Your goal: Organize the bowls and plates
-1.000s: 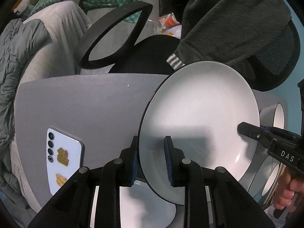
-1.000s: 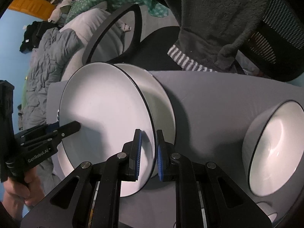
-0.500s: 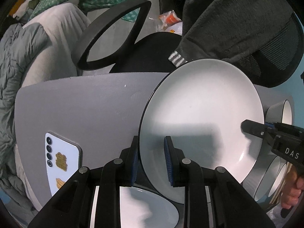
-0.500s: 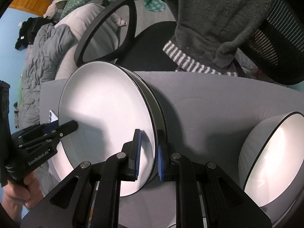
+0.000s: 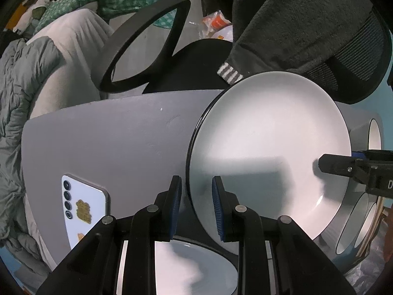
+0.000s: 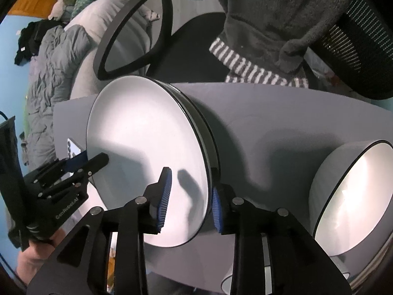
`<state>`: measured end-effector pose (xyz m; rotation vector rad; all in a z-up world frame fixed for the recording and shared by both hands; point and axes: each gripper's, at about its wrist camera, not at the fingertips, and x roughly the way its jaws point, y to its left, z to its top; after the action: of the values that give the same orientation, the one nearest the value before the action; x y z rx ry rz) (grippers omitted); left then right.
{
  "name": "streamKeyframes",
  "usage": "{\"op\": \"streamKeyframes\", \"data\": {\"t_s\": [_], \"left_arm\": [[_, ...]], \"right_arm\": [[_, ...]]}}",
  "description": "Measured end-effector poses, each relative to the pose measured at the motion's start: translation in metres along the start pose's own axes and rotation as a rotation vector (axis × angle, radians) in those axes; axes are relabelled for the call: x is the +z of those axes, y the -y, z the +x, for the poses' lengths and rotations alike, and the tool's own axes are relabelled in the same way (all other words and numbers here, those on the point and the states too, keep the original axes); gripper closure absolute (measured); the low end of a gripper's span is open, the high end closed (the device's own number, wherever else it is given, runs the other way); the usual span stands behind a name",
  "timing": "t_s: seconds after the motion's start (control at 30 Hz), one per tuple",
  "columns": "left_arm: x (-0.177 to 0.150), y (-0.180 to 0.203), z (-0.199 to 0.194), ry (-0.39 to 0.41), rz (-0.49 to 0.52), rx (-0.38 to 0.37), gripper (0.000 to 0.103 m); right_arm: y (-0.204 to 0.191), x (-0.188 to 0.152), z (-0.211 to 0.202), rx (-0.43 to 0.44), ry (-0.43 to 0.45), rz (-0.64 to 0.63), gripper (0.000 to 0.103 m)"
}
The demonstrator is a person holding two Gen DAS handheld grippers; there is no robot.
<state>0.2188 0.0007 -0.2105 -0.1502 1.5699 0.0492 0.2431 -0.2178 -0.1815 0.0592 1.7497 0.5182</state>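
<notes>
Straddling the white plate's [image 5: 267,152] rim, the left gripper [image 5: 196,206] gapes without pinching. The right gripper [image 6: 190,200] likewise brackets the stacked plates' opposite edge, pads apart. An empty bowl [image 6: 353,196] lies near the table's [image 5: 110,137] right edge.

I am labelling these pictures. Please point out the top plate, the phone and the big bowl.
top plate [image 5: 267,147]: left wrist view, middle of its white face.
phone [image 5: 84,205]: left wrist view, white back beside the camera lenses.
big bowl [image 6: 351,194]: right wrist view, inside of the bowl.
</notes>
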Motion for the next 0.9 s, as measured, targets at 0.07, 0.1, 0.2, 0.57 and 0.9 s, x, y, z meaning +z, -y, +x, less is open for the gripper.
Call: {"op": "streamKeyframes", "data": {"t_s": [0.07, 0.1, 0.2, 0.57, 0.9], "left_arm": [[-0.002, -0.001, -0.003, 0.007, -0.004, -0.004, 0.077], [-0.004, -0.002, -0.004, 0.012, -0.006, -0.005, 0.077], [-0.008, -0.005, -0.009, 0.023, -0.005, 0.003, 0.077], [-0.030, -0.020, -0.030, 0.068, 0.009, 0.017, 0.063], [-0.066, -0.065, -0.046, 0.086, 0.019, 0.060, 0.052]], "right_arm": [[-0.001, 0.000, -0.001, -0.003, -0.014, 0.013, 0.069], [-0.002, 0.000, -0.002, -0.006, -0.018, 0.014, 0.069], [-0.008, -0.002, -0.004, -0.040, -0.023, -0.002, 0.068], [-0.014, -0.016, -0.010, -0.157, 0.010, -0.052, 0.053], [-0.041, -0.059, -0.020, -0.204, 0.068, -0.135, 0.045]]}}
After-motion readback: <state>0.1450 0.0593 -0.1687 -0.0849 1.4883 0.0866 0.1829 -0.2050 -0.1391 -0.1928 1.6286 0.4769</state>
